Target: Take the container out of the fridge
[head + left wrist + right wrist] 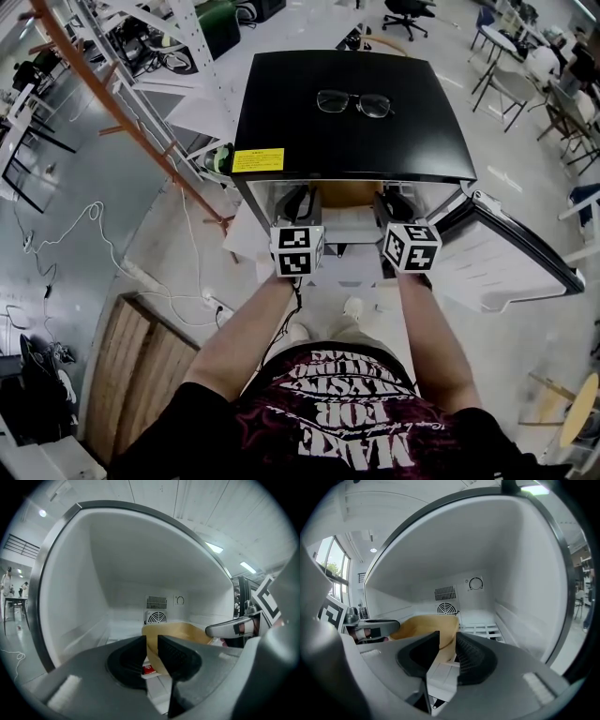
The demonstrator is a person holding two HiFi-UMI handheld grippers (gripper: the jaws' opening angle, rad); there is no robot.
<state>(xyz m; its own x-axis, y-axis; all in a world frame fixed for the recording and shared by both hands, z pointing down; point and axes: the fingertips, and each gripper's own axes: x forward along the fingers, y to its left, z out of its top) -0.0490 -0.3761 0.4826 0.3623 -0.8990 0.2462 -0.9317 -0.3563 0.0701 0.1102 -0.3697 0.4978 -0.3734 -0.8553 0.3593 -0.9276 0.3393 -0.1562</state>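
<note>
A tan container [348, 194] sits just inside the open black mini fridge [347, 112]. My left gripper [302, 208] is shut on the container's left rim [152, 641]. On the right rim [446, 641] my right gripper [394, 208] is shut too. In the left gripper view the container [187, 632] fills the space between the two grippers, above the wire shelf. Behind it are the fan grille [156, 617] and white back wall. A small red item [148, 669] shows under the container.
Glasses [354, 102] lie on the fridge top. The fridge door [511, 246] stands open at the right. A wooden board [141, 361] and cables [94, 234] lie on the floor at left. Metal racks stand behind on the left; chairs are at the far right.
</note>
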